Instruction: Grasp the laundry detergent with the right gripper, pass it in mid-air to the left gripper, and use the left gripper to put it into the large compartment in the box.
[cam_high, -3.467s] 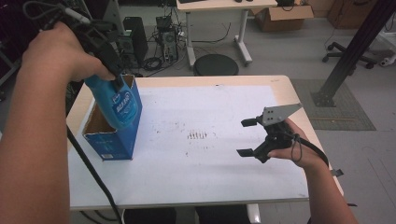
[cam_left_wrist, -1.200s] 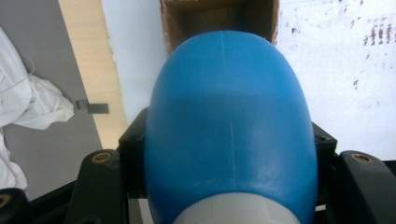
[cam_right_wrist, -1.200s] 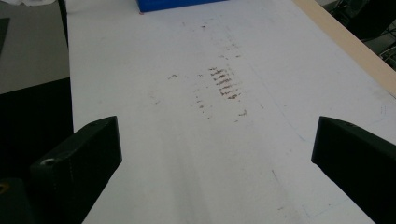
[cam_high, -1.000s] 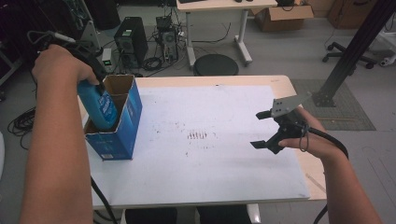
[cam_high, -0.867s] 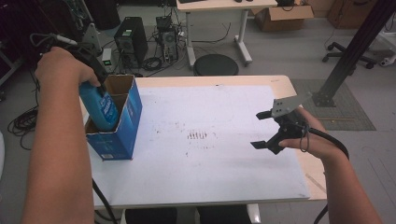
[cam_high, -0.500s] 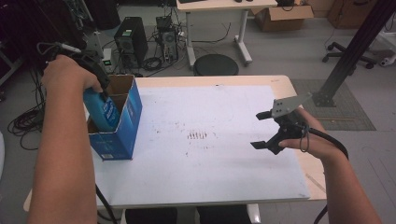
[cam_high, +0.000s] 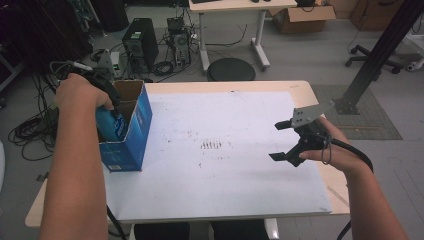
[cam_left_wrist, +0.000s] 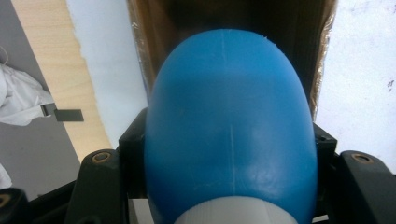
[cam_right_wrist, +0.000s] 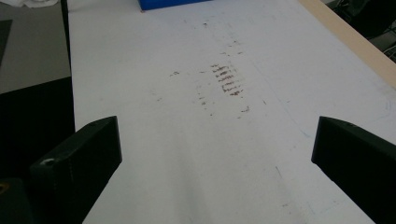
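A blue bottle (cam_high: 111, 126) with a white cap end hangs partly inside the open blue cardboard box (cam_high: 131, 135) at the table's left. My left gripper (cam_high: 107, 107) is shut on the bottle, its jaws pressed against both sides. In the left gripper view the blue bottle (cam_left_wrist: 231, 126) points bottom-first into the box's brown inside (cam_left_wrist: 289, 28). My right gripper (cam_high: 281, 141) hovers over the right side of the table, open, with nothing between its jaws. In the right gripper view the right gripper (cam_right_wrist: 215, 158) faces the white sheet.
A white sheet (cam_high: 225, 165) with dark smudge marks (cam_high: 212, 145) covers the wooden table (cam_high: 300, 87). On the floor beyond lie computer cases (cam_high: 140, 47), cables, a round black stool (cam_high: 231, 69) and another table's legs. A black post stands at the right.
My left hand has sunk, carrying the blue bottle deeper into the box. The right gripper has held still.
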